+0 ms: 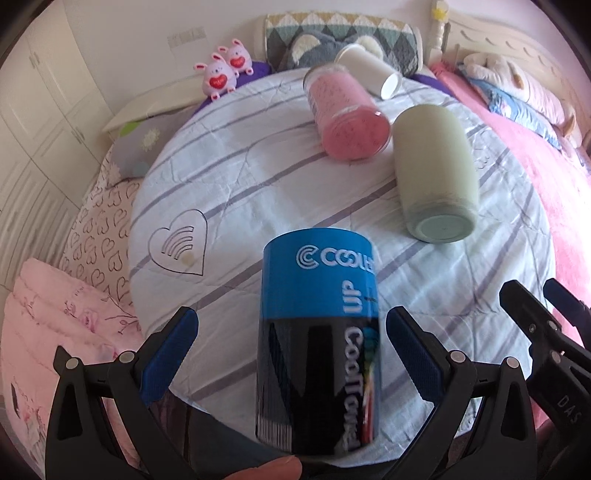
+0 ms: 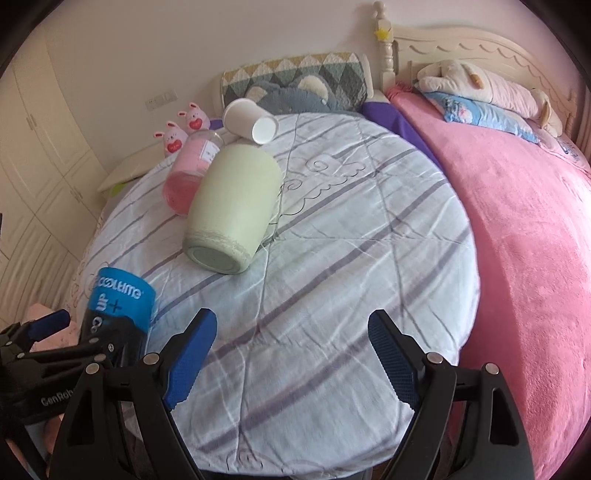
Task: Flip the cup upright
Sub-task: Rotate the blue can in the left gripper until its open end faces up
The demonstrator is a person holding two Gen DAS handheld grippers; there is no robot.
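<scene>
A blue and black cup [image 1: 319,332] printed "COOLTIME" stands between the fingers of my left gripper [image 1: 291,350]. The jaws are open, with a gap on each side of the cup. The cup also shows at the left of the right wrist view [image 2: 120,314]. Its print reads sideways or upside down; I cannot tell which end is up. My right gripper [image 2: 293,354] is open and empty over the striped round cloth [image 2: 332,258]. A pale green cup [image 1: 434,173] [image 2: 234,206], a pink cup [image 1: 347,114] [image 2: 194,166] and a white paper cup [image 1: 369,68] [image 2: 251,120] lie on their sides further back.
The striped cloth covers a round surface beside a bed with a pink blanket [image 2: 517,240]. Two small pink plush toys [image 1: 225,72] and a patterned cushion [image 1: 343,33] sit at the far edge. A pink quilt [image 1: 55,332] lies at the left. White cupboards line the left wall.
</scene>
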